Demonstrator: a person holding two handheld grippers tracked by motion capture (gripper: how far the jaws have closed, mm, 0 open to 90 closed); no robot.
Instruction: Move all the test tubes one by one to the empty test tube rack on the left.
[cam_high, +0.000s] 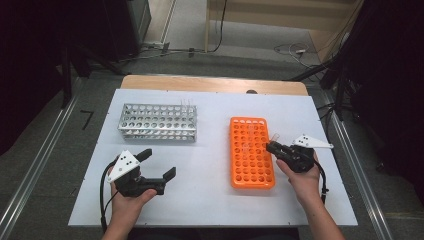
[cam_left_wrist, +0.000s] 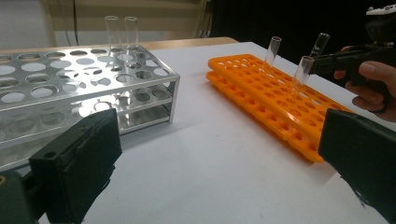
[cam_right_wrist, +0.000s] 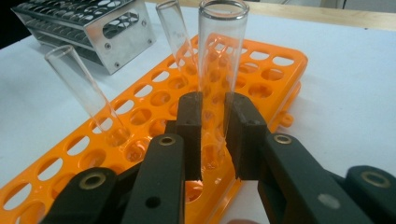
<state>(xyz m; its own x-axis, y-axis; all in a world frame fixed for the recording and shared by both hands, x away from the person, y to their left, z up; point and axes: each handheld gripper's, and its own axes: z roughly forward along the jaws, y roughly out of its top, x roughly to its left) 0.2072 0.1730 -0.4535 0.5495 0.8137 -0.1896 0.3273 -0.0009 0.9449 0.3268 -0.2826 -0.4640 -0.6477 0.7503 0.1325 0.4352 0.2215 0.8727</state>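
Test tube (cam_right_wrist: 219, 70) stands in the orange rack (cam_right_wrist: 280, 74), clamped mid-length by the right gripper (cam_right_wrist: 212, 121) for a straight lift. Left gripper (cam_high: 157, 165), at 8 o'clock, waits with jaws apart.

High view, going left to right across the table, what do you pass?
left gripper → metal rack → orange rack → right gripper, shut on a glass tube at the orange rack's right edge.

Black grippers (cam_high: 161, 163), grey three-cornered plates, black cables, brass-ringed pivots.
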